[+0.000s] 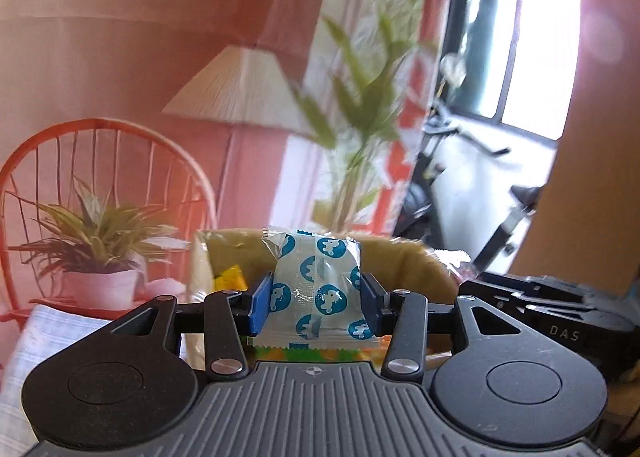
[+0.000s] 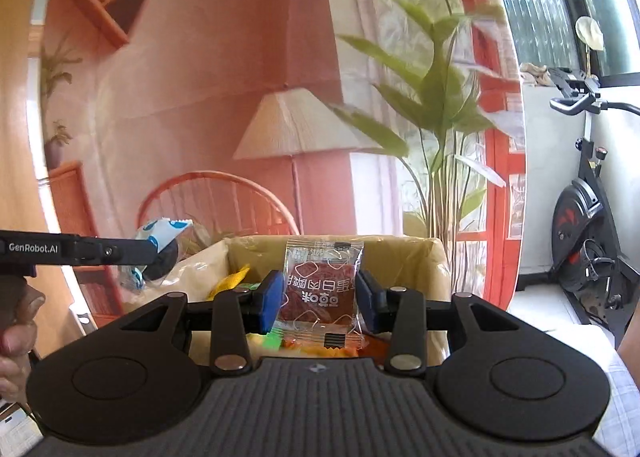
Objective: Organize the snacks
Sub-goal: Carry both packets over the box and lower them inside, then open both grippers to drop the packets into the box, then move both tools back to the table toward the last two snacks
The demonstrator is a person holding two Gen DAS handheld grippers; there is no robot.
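pink-walled room with a big window (image 1: pixel 536 37) at the right, all placed here against the cardboard box (image 2: pixel 432 257) lined with yellowish plastic that sits low in the middle of both views. behind the box: a floor lamp (image 2: pixel 296 125) with a pale pleated shade, a tall green plant (image 2: pixel 436 97), a round orange cane chair (image 1: pixel 100 137). left of the box in the left wrist view, a small potted plant (image 1: pixel 92 241) on an orange stand. right of the box, an exercise bike (image 2: pixel 580 233) by the window.

left gripper (image 1: pixel 316 299) is clamped on a white snack packet with blue round prints (image 1: pixel 318 289), blue pads pressing both side edges, packet upright and raised above the box rim. right wrist view shows the same packet sticking out past the left tool's dark bar, left of the box, with part of a hand (image 2: pixel 16 321) on the handle.

right gripper (image 2: pixel 318 299) is clamped on a clear packet with a dark red-brown snack inside (image 2: pixel 322 289), print upside down, pads on both sides, also upright over the box.

inside the box, more wrappers show under both packets: yellow (image 2: pixel 232 281), green and orange bits. right gripper's black body shows at the right edge of the left wrist view, just beside the box. checked cloth (image 1: pixel 40 345) lies lower left of the box.
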